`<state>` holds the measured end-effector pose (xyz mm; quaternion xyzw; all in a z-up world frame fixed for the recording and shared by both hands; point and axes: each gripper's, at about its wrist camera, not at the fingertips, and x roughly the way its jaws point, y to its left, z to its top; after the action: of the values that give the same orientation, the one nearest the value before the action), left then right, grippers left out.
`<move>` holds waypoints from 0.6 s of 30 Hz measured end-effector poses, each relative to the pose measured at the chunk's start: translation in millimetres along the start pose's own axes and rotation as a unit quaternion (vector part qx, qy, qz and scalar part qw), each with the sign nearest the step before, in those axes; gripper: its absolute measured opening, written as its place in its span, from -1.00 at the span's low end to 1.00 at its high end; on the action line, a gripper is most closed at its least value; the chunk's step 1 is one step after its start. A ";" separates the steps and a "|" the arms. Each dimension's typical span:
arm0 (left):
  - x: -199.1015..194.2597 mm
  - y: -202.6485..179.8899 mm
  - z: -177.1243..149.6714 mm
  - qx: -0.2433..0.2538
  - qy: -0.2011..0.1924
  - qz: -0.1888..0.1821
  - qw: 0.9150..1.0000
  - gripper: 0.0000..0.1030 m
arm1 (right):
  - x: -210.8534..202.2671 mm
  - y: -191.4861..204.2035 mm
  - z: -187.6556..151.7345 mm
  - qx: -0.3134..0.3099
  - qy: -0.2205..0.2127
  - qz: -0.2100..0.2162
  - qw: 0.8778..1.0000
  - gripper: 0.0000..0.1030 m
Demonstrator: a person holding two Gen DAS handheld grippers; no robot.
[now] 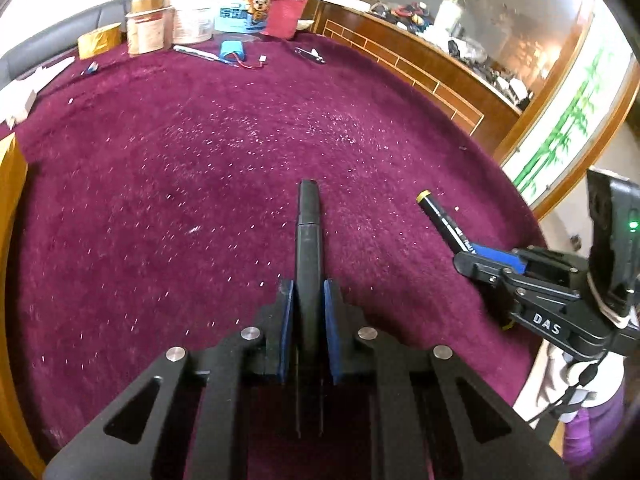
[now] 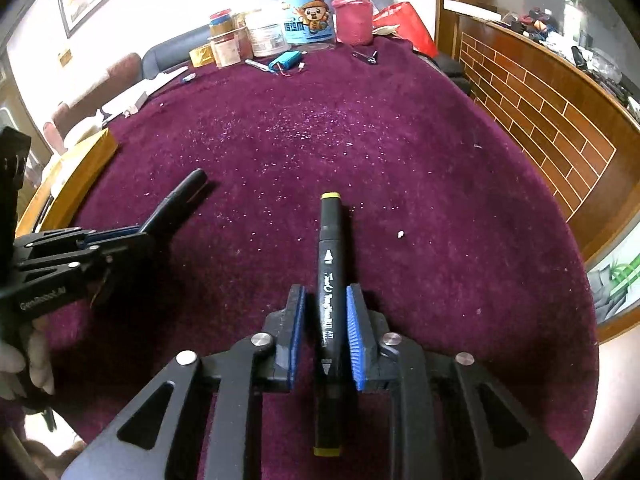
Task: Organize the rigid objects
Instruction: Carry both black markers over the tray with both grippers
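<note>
My left gripper (image 1: 308,286) is shut on a plain black pen (image 1: 307,216) that points forward over the purple tablecloth (image 1: 180,160). It also shows in the right wrist view (image 2: 138,236), where the black pen (image 2: 180,196) juts out toward the right. My right gripper (image 2: 326,294) has its blue pads on both sides of a black marker with yellow ends (image 2: 330,264); a slight gap shows at the left pad. In the left wrist view the right gripper (image 1: 470,258) holds the marker (image 1: 440,216) above the cloth.
Jars, tubs, a pink wrapped bottle (image 2: 354,10), a tape roll (image 1: 98,42), a blue battery pack (image 2: 286,60), a pen and clippers crowd the table's far edge. A brown box (image 2: 82,164) lies at the left. A wooden counter (image 2: 540,100) runs along the right.
</note>
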<state>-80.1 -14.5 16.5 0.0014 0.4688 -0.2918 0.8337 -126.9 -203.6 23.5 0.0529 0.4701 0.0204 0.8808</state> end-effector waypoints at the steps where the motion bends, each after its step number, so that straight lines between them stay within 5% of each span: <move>1: -2.2 3.9 0.5 -0.007 -0.002 -0.004 1.000 -0.77 | -0.8 -1.0 -0.1 0.008 0.001 0.010 1.000 -0.73; 11: -85.1 56.8 -24.6 -0.098 -0.084 -0.053 0.990 -0.77 | -7.1 29.3 4.8 0.040 0.009 0.145 0.989 -0.74; 18: -152.5 125.0 -60.4 -0.174 -0.145 -0.021 0.974 -0.76 | 1.5 102.4 20.3 0.013 0.032 0.234 0.972 -0.74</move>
<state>-125.8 179.9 68.1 -0.1960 0.3865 -0.2207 0.8738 -107.7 -103.2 45.0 0.1718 0.4730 0.2214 0.8353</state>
